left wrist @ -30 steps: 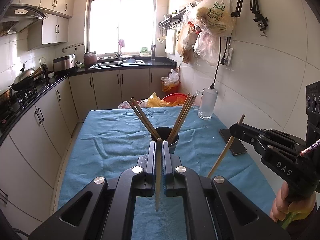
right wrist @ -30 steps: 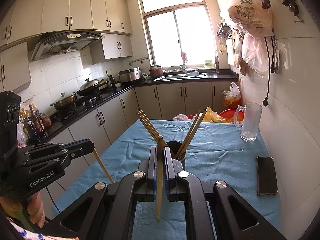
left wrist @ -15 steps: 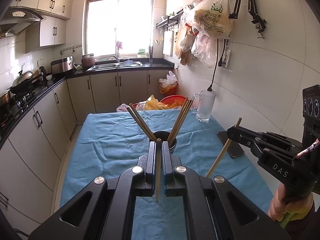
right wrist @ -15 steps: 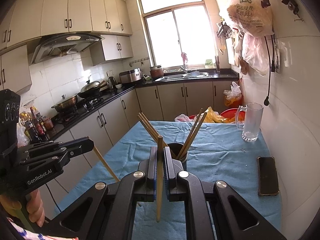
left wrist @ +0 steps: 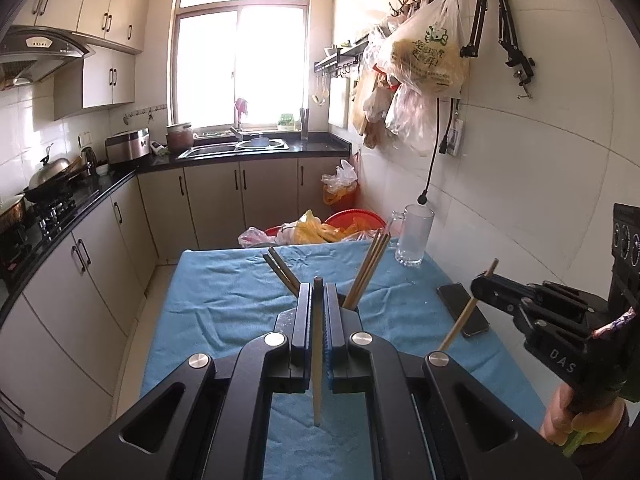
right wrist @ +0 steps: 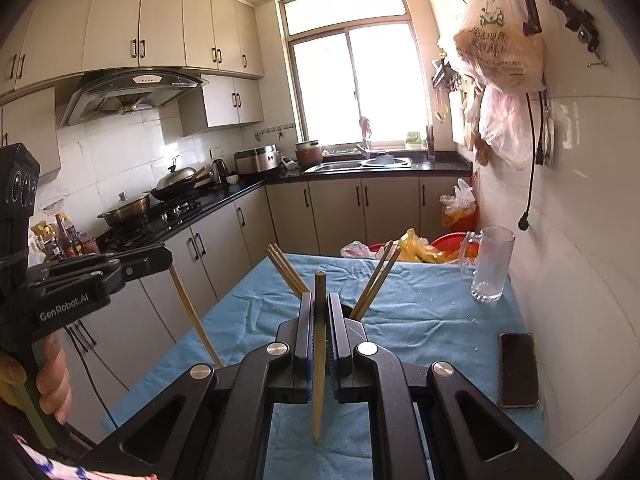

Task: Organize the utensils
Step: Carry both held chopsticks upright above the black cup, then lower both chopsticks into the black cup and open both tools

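Note:
A dark cup holding several wooden chopsticks stands mid-table on the blue cloth, mostly hidden behind my fingers. My left gripper is shut on a single chopstick, held upright above the cloth in front of the cup. My right gripper is shut on another chopstick, also upright before the cup. Each gripper shows in the other's view: the right one at the right, the left one at the left.
A glass mug stands at the table's far right by the tiled wall. A black phone lies on the right edge. Red basins with plastic bags sit beyond the far edge. Kitchen cabinets run along the left.
Both grippers have pulled back and risen slightly from the cup, each keeping its chopstick; the cup looks smaller and more hidden behind the fingers.

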### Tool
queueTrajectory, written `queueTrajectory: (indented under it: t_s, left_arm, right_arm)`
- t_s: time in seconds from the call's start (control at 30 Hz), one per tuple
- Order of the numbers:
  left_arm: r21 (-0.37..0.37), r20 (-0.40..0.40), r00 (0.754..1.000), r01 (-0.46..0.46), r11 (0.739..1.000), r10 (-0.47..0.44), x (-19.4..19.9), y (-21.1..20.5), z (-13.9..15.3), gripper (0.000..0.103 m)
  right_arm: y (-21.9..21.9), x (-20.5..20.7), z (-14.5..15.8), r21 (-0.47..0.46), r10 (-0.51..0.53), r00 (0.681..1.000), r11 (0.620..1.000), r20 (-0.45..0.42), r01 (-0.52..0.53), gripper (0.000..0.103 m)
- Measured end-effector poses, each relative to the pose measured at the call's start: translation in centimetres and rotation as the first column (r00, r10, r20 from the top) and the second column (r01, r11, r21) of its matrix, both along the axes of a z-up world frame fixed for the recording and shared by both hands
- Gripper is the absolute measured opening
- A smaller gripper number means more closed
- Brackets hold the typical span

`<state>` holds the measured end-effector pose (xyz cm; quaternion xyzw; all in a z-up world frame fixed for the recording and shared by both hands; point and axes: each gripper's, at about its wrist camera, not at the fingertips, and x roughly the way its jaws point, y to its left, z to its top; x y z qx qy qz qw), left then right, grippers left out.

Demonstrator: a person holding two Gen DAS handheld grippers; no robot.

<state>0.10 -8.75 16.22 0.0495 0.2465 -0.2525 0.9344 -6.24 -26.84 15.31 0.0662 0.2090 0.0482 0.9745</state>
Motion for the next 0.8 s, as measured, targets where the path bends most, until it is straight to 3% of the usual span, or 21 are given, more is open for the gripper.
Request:
queueTrajectory:
  t_s: [0.37,0.8]
  left_arm:
    - [-0.006,0.018,1.0,0.006,1.0,-0.006,1.4,-0.8,1.8,0.004]
    - [-0.053,0.039,0.999,0.019,0.998,-0.016,5.6,-3.2,4.4,0.004]
  right_arm:
    - [-1.0,1.2,1.3,0.003,-0.016,1.0,1.0,0.004,0.016,0.006]
    - [-2.0,6.8,4.7,0.018,-0.022,0.999,1.0,0.032,0.022,0.006]
